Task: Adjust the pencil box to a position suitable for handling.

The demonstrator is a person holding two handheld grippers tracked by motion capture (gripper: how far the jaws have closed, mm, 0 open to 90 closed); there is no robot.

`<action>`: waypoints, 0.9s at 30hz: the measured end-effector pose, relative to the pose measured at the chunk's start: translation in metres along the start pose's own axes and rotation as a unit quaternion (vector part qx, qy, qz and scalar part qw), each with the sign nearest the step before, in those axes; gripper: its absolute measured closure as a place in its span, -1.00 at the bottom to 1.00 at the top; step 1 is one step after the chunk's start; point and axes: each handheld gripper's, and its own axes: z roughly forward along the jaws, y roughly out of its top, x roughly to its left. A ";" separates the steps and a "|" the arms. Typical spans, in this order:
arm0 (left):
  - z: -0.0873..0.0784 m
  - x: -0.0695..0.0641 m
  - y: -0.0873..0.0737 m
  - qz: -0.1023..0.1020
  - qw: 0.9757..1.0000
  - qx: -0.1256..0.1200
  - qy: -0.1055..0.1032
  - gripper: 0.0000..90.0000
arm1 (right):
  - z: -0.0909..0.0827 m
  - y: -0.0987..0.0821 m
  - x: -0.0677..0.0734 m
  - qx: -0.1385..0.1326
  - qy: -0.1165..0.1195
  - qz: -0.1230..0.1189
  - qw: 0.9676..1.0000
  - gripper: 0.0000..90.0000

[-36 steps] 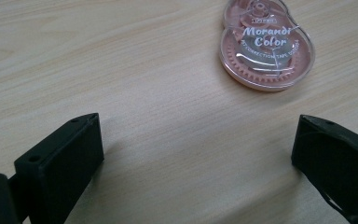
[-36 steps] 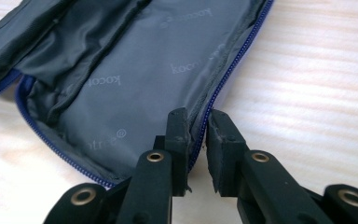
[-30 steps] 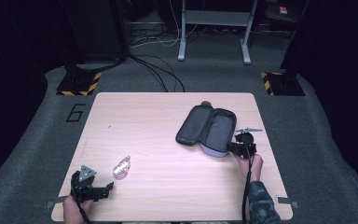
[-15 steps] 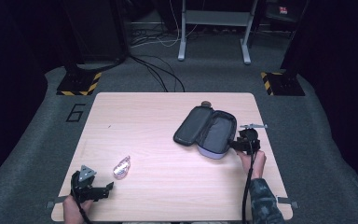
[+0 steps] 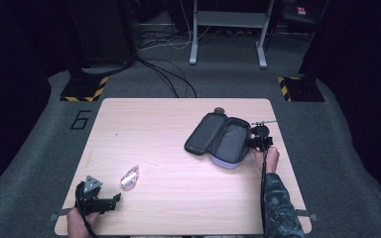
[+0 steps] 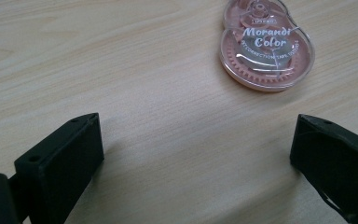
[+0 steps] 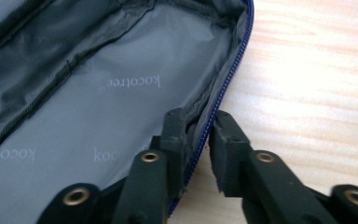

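Note:
A dark grey zip pencil case (image 5: 223,141) lies open on the right half of the wooden table (image 5: 178,198). My right gripper (image 5: 257,141) is at its right rim. In the right gripper view the jaws (image 7: 198,123) have just been closing and now pinch the blue zipper edge of the case (image 7: 98,93), one jaw inside the lining and one outside. A pink correction tape dispenser (image 5: 129,177) lies at the front left. My left gripper (image 5: 111,201) rests on the table just short of the dispenser, open, and the tape dispenser (image 6: 265,46) lies beyond its wide jaws (image 6: 196,140).
A small dark round object (image 5: 219,110) sits at the far end of the case. Table legs, cables and yellow-black striped floor plates (image 5: 84,92) stand beyond the far edge. Bare wood stretches across the table's middle and far left.
My right gripper has slid along the case's right rim toward the far side of the table, and the case has shifted slightly. The left gripper and the tape dispenser have stayed put.

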 end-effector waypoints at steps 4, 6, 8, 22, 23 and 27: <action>0.000 0.000 0.000 0.000 1.000 0.000 0.000 -0.94 | -0.003 -0.005 0.001 0.003 0.005 0.000 1.000 0.75; 0.000 0.000 0.000 0.000 1.000 0.000 0.000 -0.94 | -0.006 -0.008 0.003 0.005 0.013 0.006 1.000 0.75; 0.000 0.000 0.000 0.000 1.000 0.000 0.000 -0.94 | -0.010 -0.012 0.005 0.002 0.015 0.007 1.000 0.74; 0.000 0.000 0.000 0.000 1.000 0.000 0.000 -0.94 | -0.038 -0.054 0.034 0.011 0.055 0.019 0.998 0.61; 0.000 0.000 0.000 0.000 1.000 0.000 0.000 -0.94 | -0.042 -0.060 0.040 0.011 0.066 0.006 0.998 0.55; 0.000 0.000 0.000 0.000 1.000 0.000 0.000 -0.94 | -0.049 -0.065 0.044 0.010 0.069 -0.001 0.998 0.24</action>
